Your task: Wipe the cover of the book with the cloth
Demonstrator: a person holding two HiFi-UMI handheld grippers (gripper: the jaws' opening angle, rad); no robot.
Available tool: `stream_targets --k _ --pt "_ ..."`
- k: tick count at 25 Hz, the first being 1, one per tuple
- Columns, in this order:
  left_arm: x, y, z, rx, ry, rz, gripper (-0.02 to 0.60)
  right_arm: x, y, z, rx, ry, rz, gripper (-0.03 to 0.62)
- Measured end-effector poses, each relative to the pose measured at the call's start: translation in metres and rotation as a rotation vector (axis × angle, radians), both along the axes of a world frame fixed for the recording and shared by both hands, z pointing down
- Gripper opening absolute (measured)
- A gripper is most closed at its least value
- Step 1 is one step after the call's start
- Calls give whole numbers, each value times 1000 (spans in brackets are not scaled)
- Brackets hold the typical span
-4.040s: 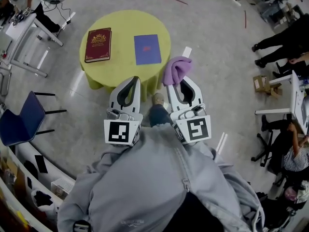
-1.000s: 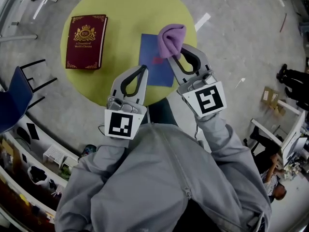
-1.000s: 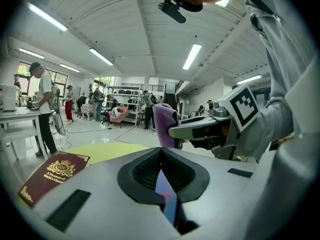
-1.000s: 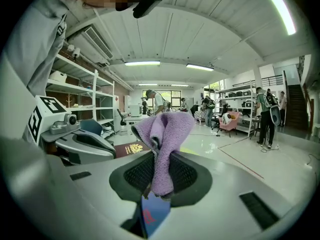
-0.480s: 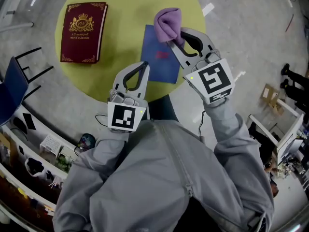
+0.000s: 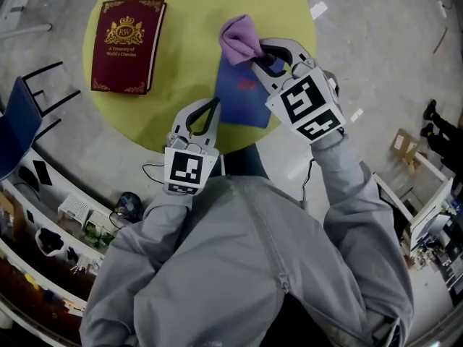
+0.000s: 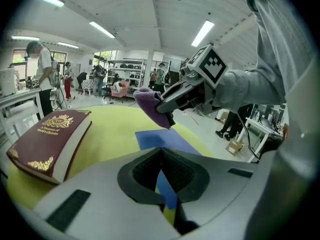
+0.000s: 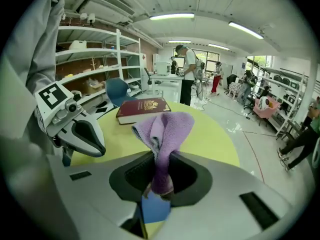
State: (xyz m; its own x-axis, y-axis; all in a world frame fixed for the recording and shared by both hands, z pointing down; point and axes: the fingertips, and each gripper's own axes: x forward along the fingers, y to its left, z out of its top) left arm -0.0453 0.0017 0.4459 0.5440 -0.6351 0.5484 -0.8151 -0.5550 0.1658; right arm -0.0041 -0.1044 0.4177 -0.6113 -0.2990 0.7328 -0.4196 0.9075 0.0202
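A round yellow table [image 6: 181, 85] carries a dark red book with gold print [image 6: 126, 45] at its left and a thin blue book [image 6: 242, 100] toward the right. My right gripper [image 6: 257, 56] is shut on a purple cloth [image 6: 239, 38], which hangs above the blue book's far edge. The right gripper view has the cloth [image 8: 162, 139] pinched between the jaws, with the red book [image 8: 142, 109] beyond it. My left gripper [image 6: 210, 107] is shut and empty at the table's near edge, beside the blue book [image 7: 160, 139]. The left gripper view also catches the cloth [image 7: 152, 106].
A blue chair [image 6: 18, 121] stands left of the table. Boxes and clutter line the floor at lower left [image 6: 79, 223]. Desks and a person's legs [image 6: 441, 121] are at the right. People stand at benches in the background [image 8: 189, 74].
My right gripper has carried the cloth leftward and farther over the blue book. The table has drawn closer in view. The left gripper stays shut at the near edge.
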Motion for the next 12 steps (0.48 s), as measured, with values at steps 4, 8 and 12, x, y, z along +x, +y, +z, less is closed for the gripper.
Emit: stream_targets --k 4,8,12 --pt "1 13 14 -67 2 16 17 -3 1 17 -59 80 -46 89" --pt "5 25 26 -149 -3 42 18 -7 2 27 -97 160 -92 89" --pt "6 33 35 -205 -21 64 18 -10 4 40 -156 218 -116 89"
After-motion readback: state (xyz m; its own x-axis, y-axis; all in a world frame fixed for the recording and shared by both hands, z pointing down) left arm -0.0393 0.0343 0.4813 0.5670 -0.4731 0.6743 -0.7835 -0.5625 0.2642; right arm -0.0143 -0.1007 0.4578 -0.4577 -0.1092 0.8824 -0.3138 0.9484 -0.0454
